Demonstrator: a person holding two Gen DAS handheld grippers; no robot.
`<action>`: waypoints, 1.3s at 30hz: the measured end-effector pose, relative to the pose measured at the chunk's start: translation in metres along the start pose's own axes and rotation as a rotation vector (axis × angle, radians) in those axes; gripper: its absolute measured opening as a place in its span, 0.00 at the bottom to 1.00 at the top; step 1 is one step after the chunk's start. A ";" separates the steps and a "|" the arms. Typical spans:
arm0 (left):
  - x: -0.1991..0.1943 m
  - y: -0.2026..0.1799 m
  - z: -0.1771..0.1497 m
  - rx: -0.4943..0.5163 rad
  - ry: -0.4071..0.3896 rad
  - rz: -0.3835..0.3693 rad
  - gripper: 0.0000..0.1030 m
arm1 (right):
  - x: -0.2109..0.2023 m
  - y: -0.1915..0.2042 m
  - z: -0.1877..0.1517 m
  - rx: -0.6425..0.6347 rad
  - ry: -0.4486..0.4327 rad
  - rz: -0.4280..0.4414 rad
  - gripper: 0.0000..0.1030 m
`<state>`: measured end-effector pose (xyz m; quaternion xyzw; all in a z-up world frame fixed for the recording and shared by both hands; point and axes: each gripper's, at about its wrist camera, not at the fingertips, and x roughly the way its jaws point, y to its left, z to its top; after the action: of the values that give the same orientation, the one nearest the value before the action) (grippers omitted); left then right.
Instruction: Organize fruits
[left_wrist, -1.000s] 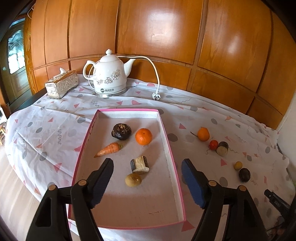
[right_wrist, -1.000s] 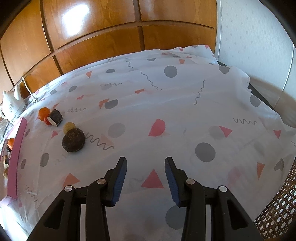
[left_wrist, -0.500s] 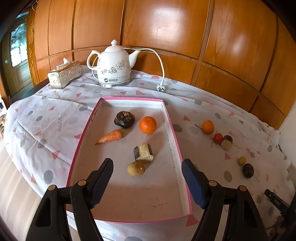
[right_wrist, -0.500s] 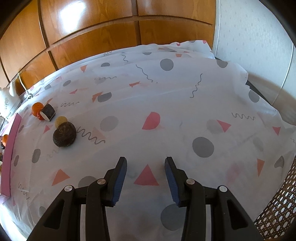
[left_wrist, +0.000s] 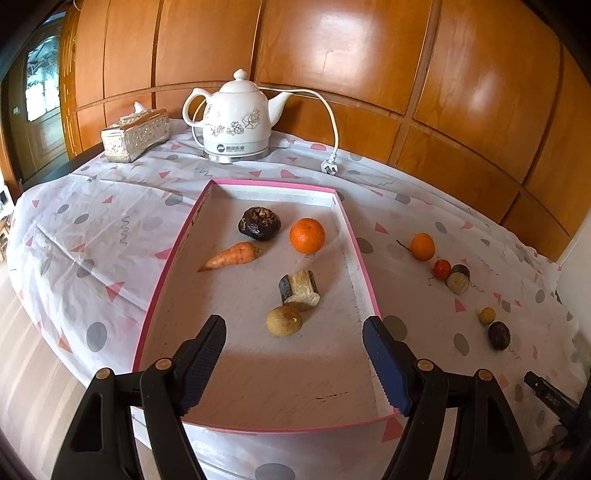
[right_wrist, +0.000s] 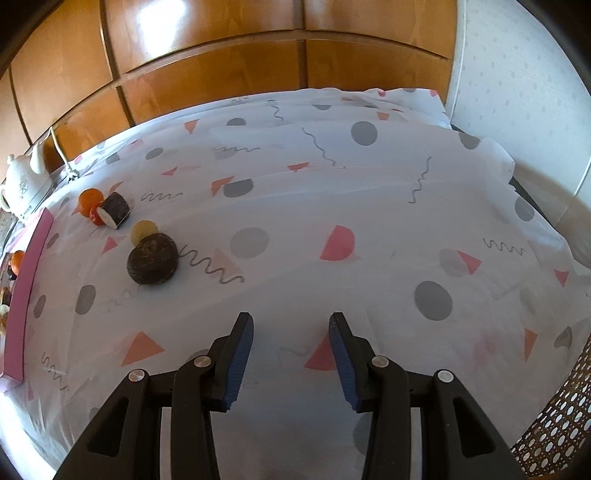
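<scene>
Pink-rimmed tray (left_wrist: 173, 254) on the patterned tablecloth (left_wrist: 92, 221), holding five things: dark lumpy fruit (left_wrist: 259, 223) at the far end, orange (left_wrist: 307, 235) just right of it, carrot (left_wrist: 231, 256) to the left, a cut chunk with pale flesh (left_wrist: 300, 291) nearer, and a round tan fruit (left_wrist: 284, 321) nearest, almost touching the chunk. Outside the tray, off to the right on the cloth: small orange (left_wrist: 422, 246), red fruit (left_wrist: 441, 268) touching a dark cut piece (left_wrist: 458, 279), then a small yellow ball (left_wrist: 487, 315) beside a dark round fruit (right_wrist: 152, 260). Left gripper (left_wrist: 293, 345) over the tray's near end, spread wide, nothing in it. Right gripper (right_wrist: 291, 336) over bare cloth, partly parted, empty too. White kettle (left_wrist: 236, 118) and tissue box (left_wrist: 136, 134) at the far side.
</scene>
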<state>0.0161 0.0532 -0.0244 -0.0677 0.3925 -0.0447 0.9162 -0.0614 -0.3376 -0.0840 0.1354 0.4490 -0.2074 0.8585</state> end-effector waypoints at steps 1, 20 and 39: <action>0.000 0.001 0.000 -0.002 -0.002 -0.001 0.75 | 0.000 0.002 0.001 -0.008 0.001 0.002 0.42; -0.009 0.027 -0.002 -0.074 -0.014 0.027 0.77 | 0.003 0.067 0.026 -0.165 -0.007 0.144 0.42; -0.009 0.044 -0.002 -0.113 -0.004 0.050 0.78 | 0.040 0.129 0.071 -0.393 0.036 0.175 0.42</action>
<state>0.0093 0.0977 -0.0262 -0.1095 0.3940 0.0008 0.9126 0.0712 -0.2638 -0.0710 0.0075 0.4825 -0.0381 0.8750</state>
